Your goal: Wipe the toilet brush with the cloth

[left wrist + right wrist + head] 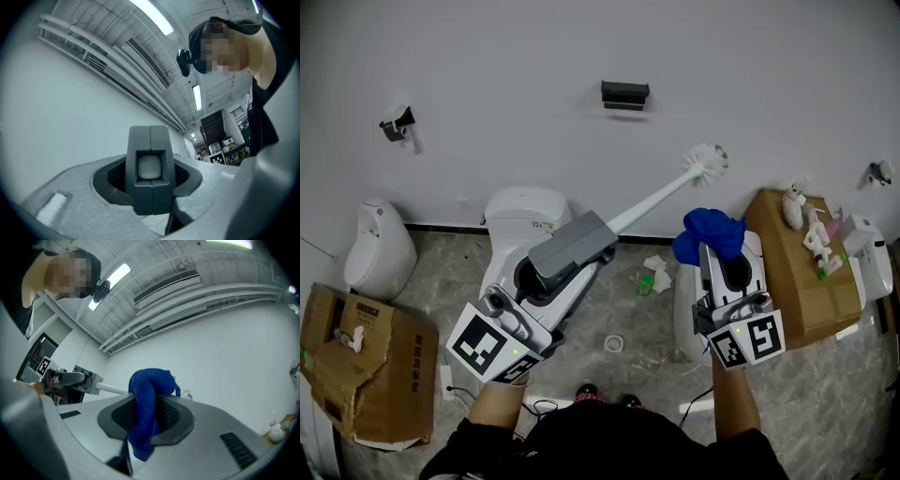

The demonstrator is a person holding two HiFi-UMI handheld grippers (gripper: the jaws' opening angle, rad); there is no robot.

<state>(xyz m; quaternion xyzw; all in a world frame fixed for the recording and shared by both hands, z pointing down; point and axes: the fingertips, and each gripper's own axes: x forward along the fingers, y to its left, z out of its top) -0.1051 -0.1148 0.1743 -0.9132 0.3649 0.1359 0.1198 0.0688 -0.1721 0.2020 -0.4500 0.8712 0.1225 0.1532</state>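
White wall [534,56], toilet [525,211] below. L gripper [598,236] jaws clamped on toilet brush [670,190] handle. R gripper [718,246] jaws pinching blue cloth [710,232], near brush shaft.

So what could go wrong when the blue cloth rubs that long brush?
The left tool grips the toilet brush only at its handle's end, so pushing on it might make it swing or slip. The cloth is just a bunch pinched in the right tool; rubbing could tug it loose. The bristle head looks near the wall and might bump it.
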